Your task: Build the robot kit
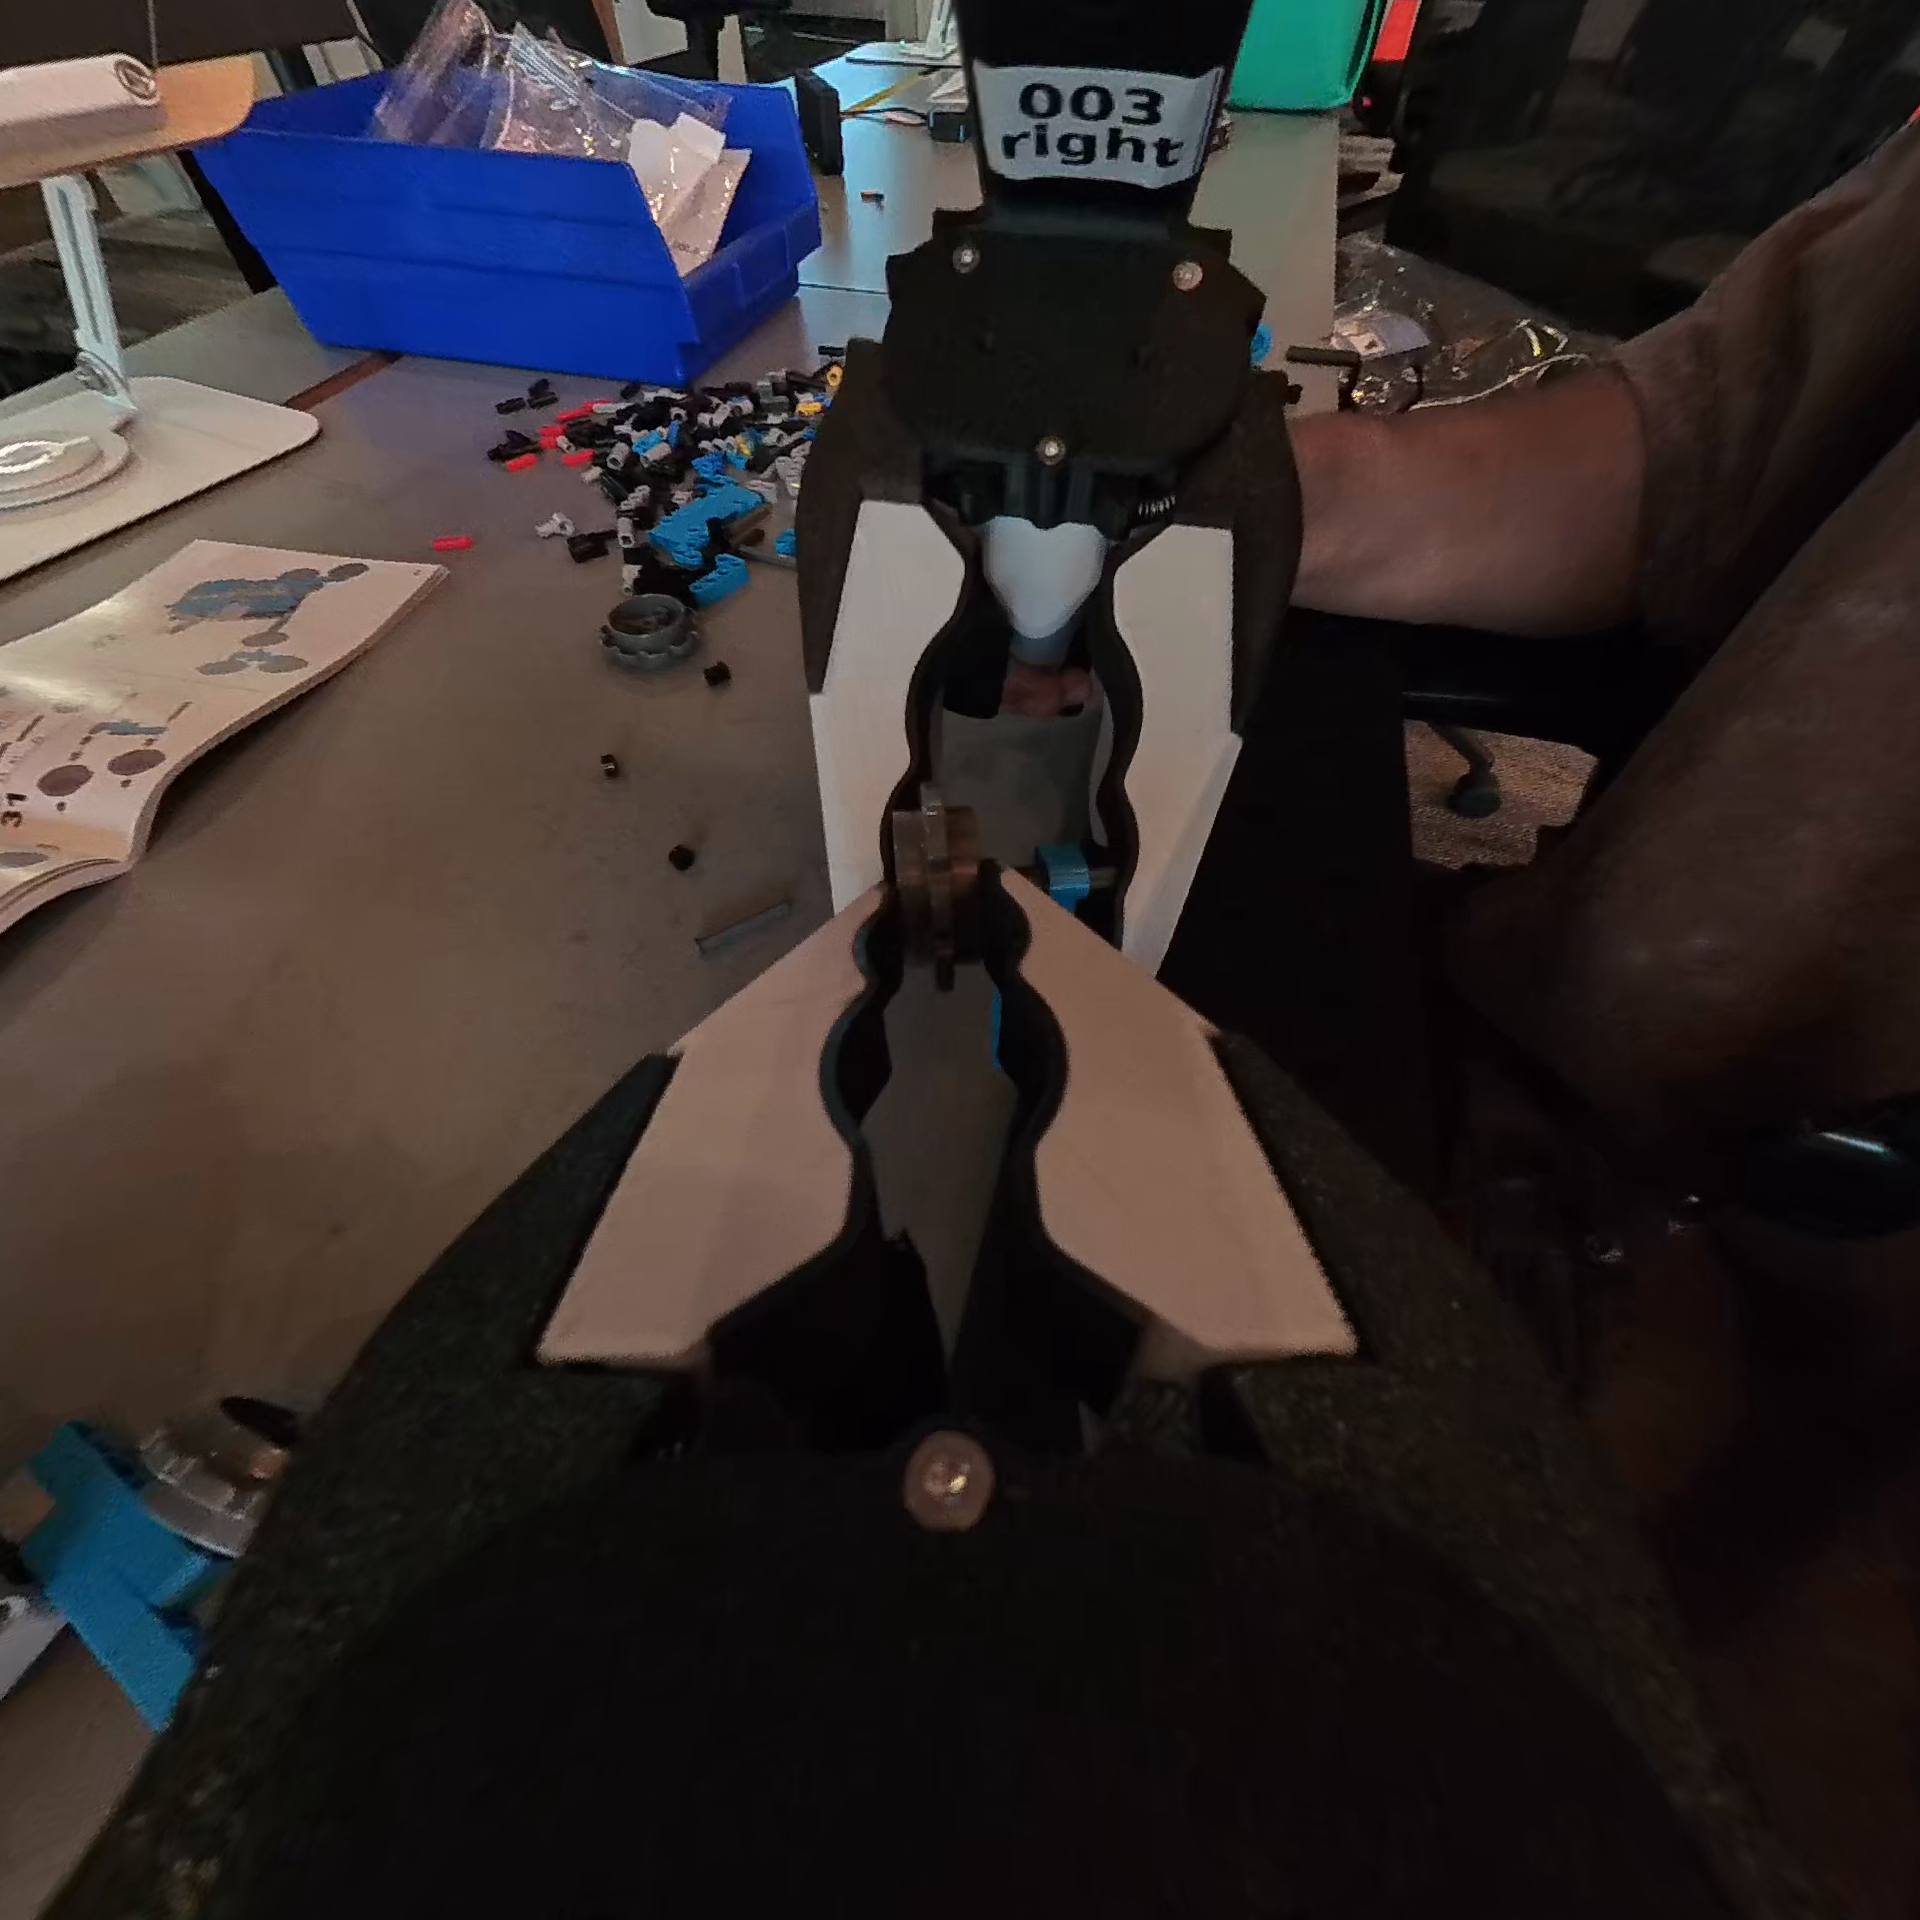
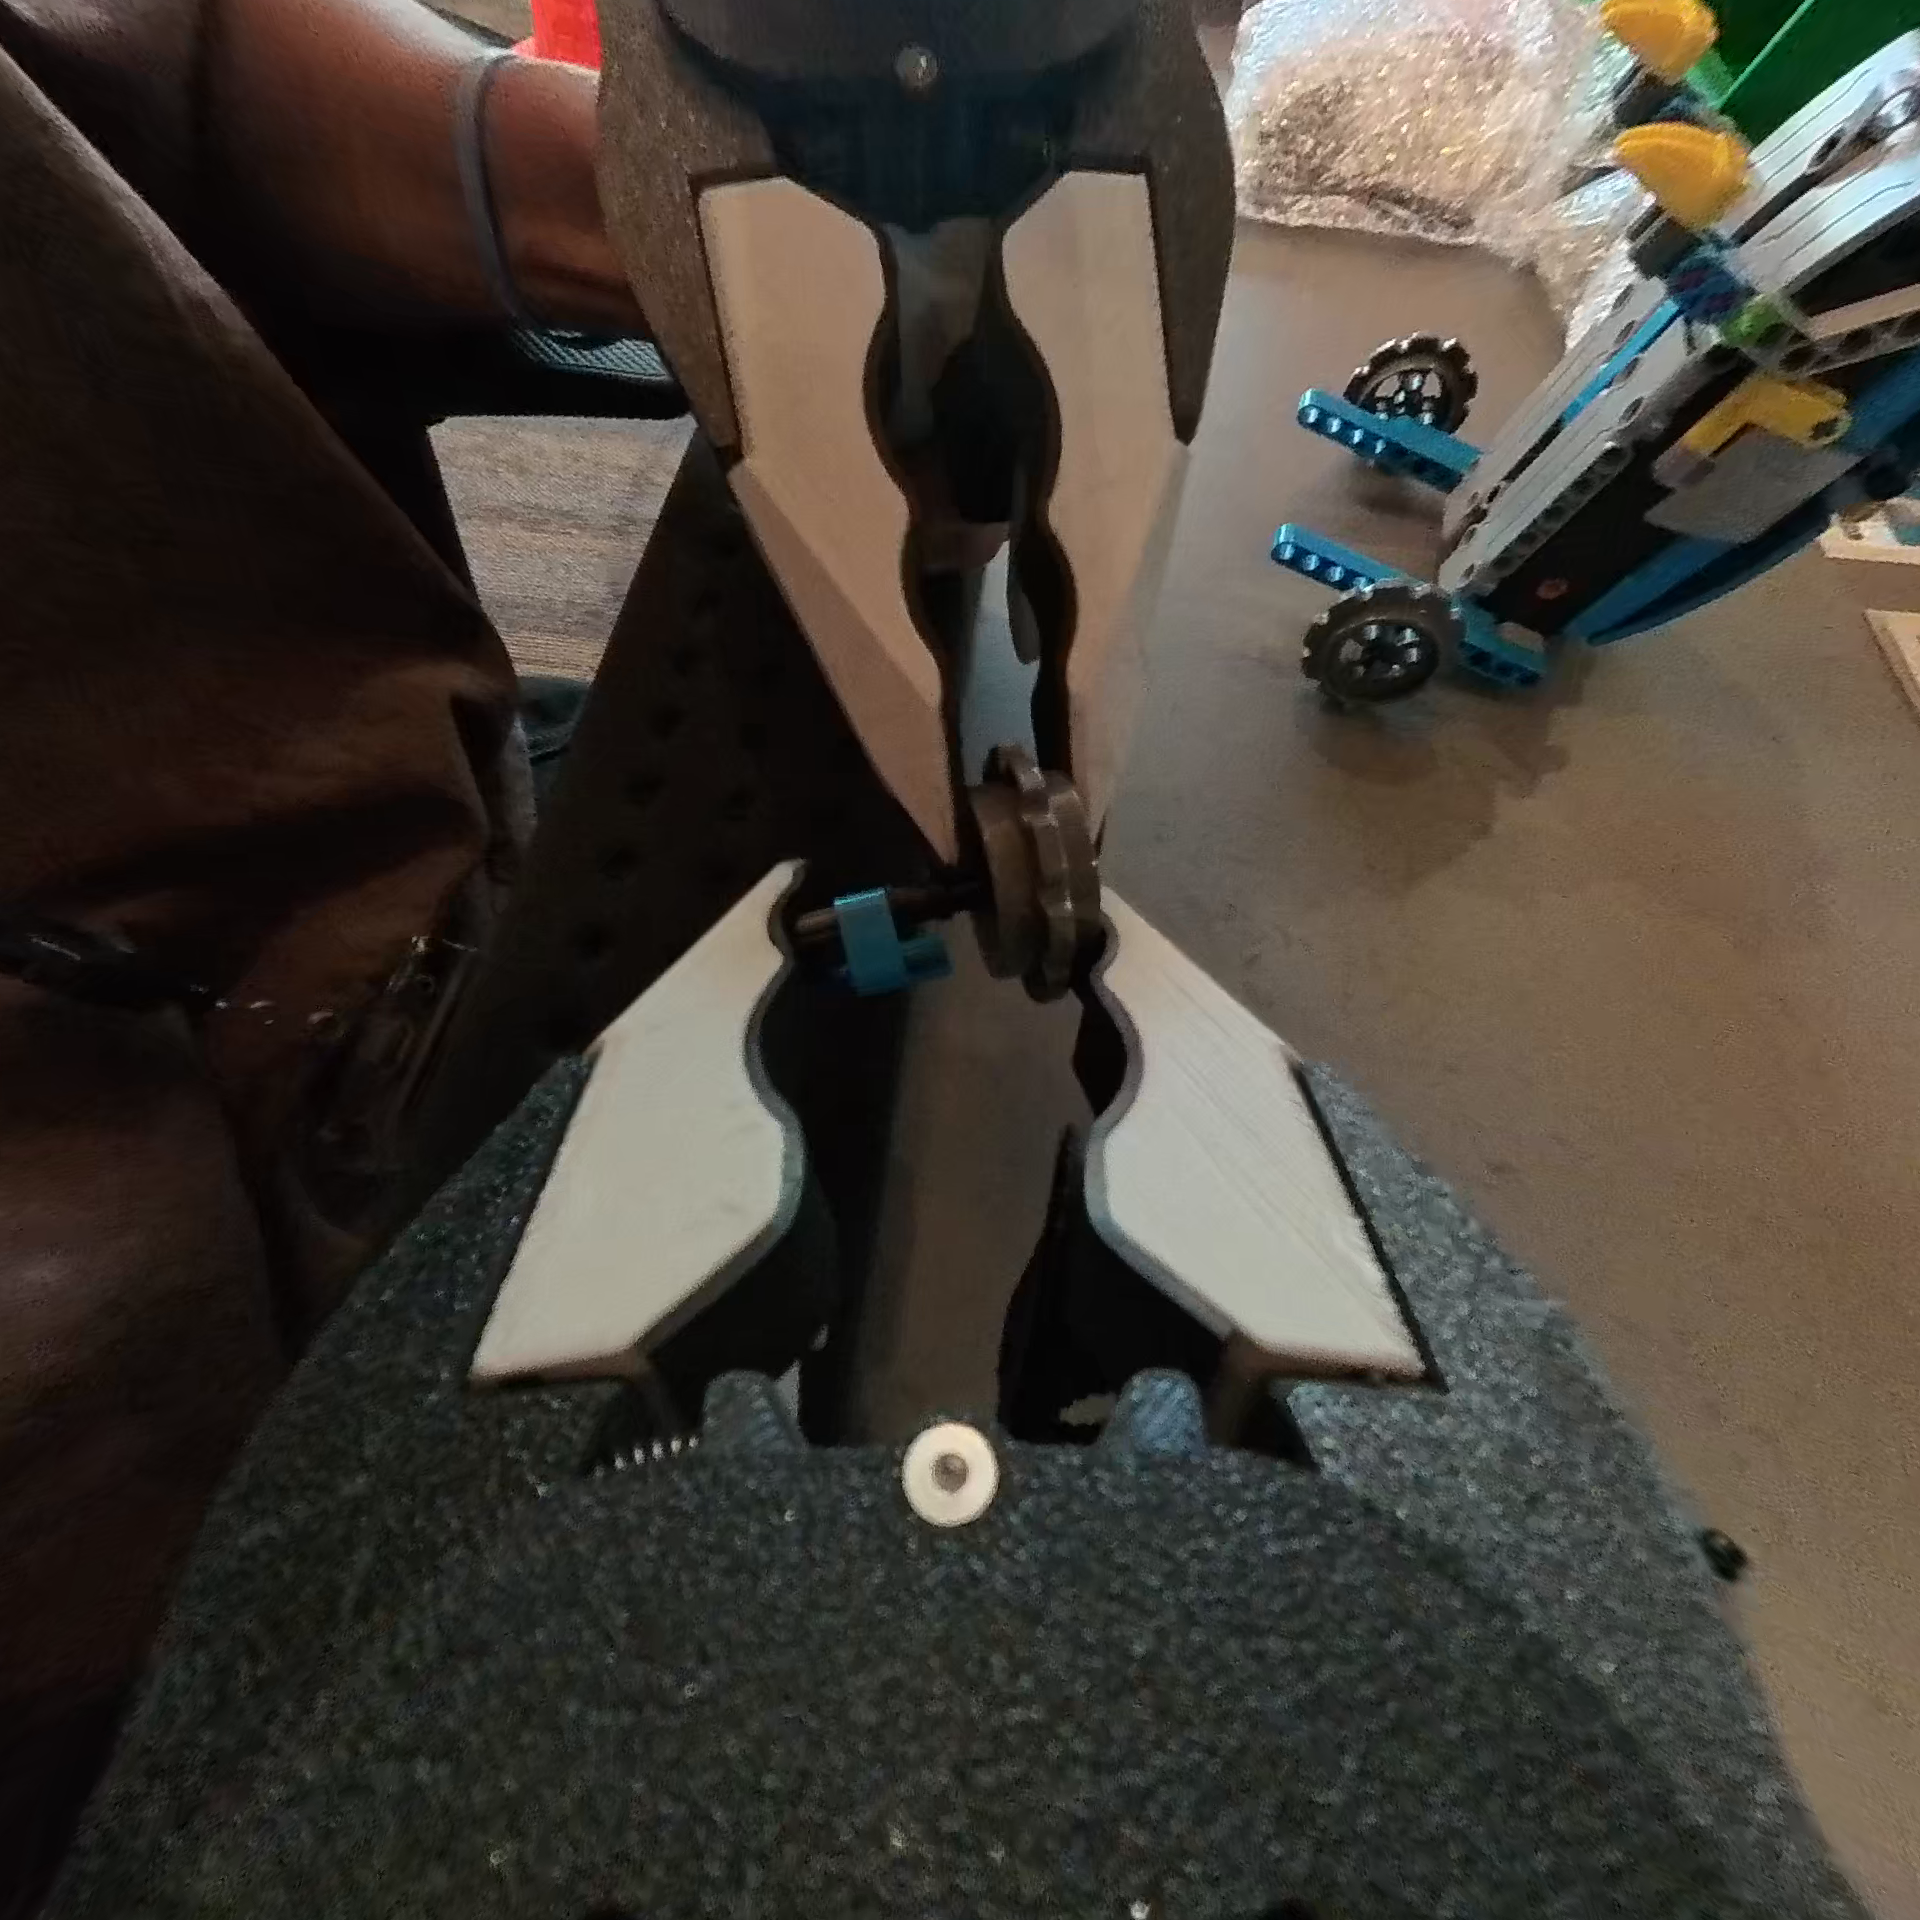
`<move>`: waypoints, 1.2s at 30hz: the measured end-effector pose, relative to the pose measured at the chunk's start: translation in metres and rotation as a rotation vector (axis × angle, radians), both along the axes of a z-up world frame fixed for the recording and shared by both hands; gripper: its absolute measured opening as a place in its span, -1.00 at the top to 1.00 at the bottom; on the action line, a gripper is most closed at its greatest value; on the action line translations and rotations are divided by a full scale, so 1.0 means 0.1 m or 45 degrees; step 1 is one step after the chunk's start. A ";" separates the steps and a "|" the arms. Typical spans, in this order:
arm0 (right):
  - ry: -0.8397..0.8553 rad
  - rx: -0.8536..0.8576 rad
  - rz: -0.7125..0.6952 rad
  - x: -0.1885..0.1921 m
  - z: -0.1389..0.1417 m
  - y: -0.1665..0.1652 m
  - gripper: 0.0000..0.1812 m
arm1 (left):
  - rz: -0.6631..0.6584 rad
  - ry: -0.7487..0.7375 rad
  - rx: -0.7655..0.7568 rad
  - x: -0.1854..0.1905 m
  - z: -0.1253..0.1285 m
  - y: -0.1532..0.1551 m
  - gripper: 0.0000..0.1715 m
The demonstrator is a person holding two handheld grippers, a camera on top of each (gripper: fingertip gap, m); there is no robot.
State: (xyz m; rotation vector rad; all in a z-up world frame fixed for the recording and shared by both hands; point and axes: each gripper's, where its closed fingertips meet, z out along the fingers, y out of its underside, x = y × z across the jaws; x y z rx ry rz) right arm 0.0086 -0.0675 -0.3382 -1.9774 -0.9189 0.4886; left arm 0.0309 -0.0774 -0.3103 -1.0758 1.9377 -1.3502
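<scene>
Where the two grippers meet tip to tip above the table edge, a small dark toothed wheel [image 1: 932, 891] sits between them, fixed on a short black axle [image 2: 928, 906] that also carries a little blue connector [image 2: 873, 938]. In the left wrist view the left gripper [image 1: 940, 914] has its fingers drawn in close around the wheel, pinching it at the tips. In the right wrist view the right gripper [image 2: 951, 930] spans the whole piece, one tip at the axle end by the blue connector and the other against the wheel's rim; it appears to be pinching the assembly lengthwise, though how firmly cannot be told. From the wheel, a scatter of small plastic parts [image 1: 681, 457] lies toward eleven o'clock in the left view, with a blue bin [image 1: 499, 260] beyond it and an open instruction booklet [image 1: 177, 696] at nine o'clock. In the right view a half-built blue and white vehicle [image 2: 1621, 468] stands at two o'clock. Both grips are shallow, so a twist or uneven squeeze could pop the wheel off the axle or flick the piece over the table edge.
</scene>
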 end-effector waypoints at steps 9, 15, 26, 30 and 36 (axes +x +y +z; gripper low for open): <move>-0.036 -0.027 0.020 -0.01 -0.06 -0.03 0.50 | -0.003 0.008 0.043 0.00 -0.04 -0.03 0.84; -0.147 0.094 -0.088 0.07 0.00 0.08 0.46 | 0.035 0.025 -0.095 0.03 0.03 0.04 0.80; -0.569 0.467 -0.338 0.28 0.16 0.29 0.44 | 0.193 -0.053 -0.271 0.11 0.21 0.16 0.68; -0.761 0.653 -0.418 0.38 0.25 0.36 0.44 | 0.219 -0.004 -0.552 0.14 0.30 0.26 0.38; -0.790 0.733 -0.443 0.33 0.31 0.39 0.43 | 0.159 0.143 -0.900 0.22 0.28 0.20 0.51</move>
